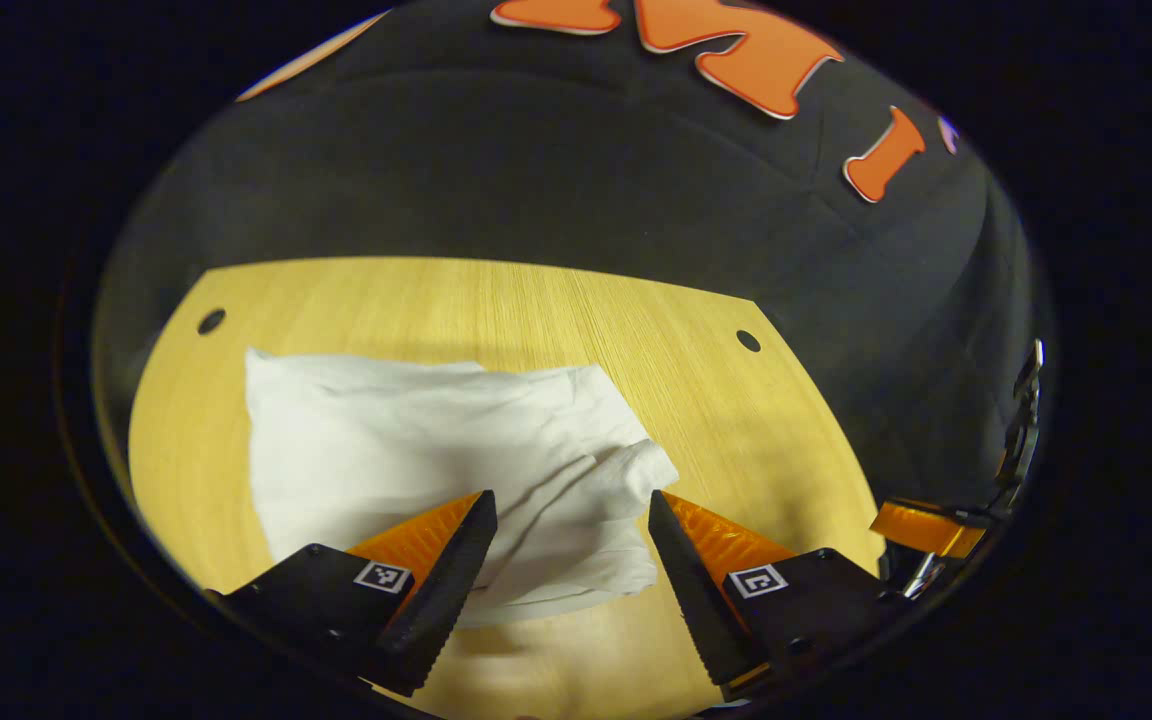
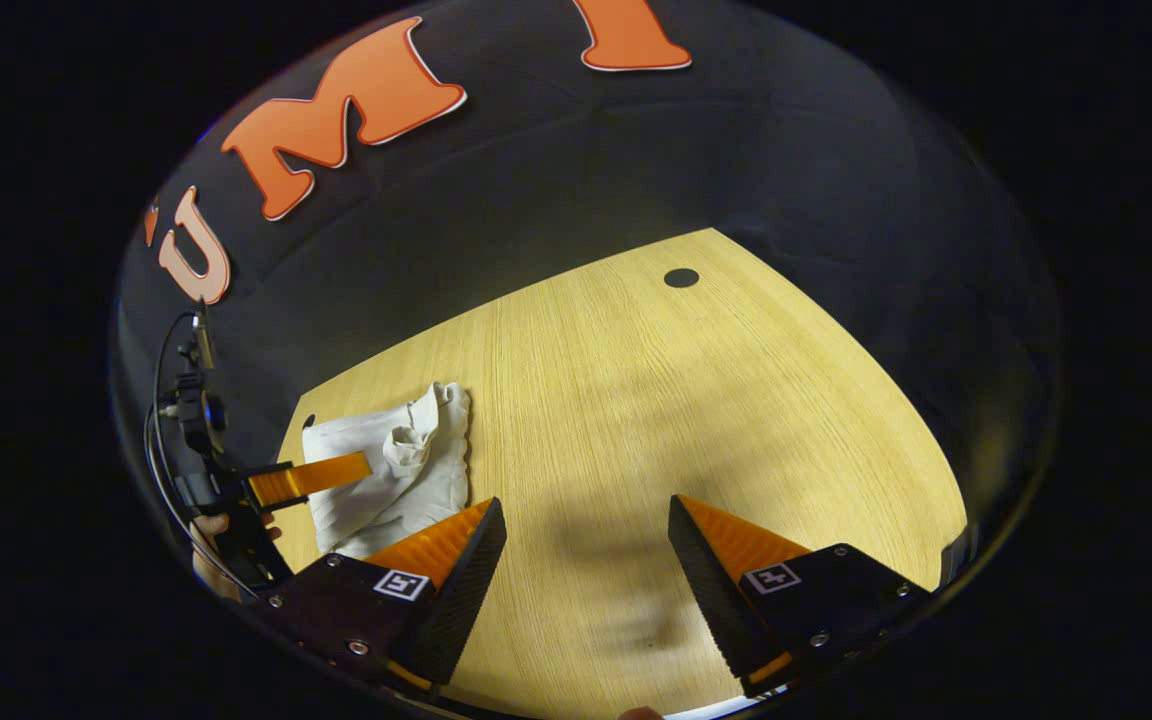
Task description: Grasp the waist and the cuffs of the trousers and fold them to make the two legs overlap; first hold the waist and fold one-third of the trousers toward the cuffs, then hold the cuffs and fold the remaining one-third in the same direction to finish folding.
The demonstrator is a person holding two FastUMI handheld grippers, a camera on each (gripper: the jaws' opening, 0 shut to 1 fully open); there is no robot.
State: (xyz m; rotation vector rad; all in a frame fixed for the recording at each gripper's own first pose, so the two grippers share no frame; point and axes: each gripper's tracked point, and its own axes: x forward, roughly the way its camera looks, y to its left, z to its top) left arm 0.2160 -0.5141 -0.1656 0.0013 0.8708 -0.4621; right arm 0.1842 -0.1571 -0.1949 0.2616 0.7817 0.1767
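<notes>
A recording booth, not a lived-in home: a pale yellow wood-grain surface (image 2: pixel 736 420) with round dark holes (image 2: pixel 681 278) stands against a draped black cloth wall (image 2: pixel 736 150), with cabled equipment (image 2: pixel 198 420) at its edge.

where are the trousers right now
The folded trousers lie on the wooden table, just ahead of the open left gripper; in the right gripper view they sit at the table's far left.

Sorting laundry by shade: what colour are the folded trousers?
White folded cloth trousers, clearest in the left gripper view.
</notes>
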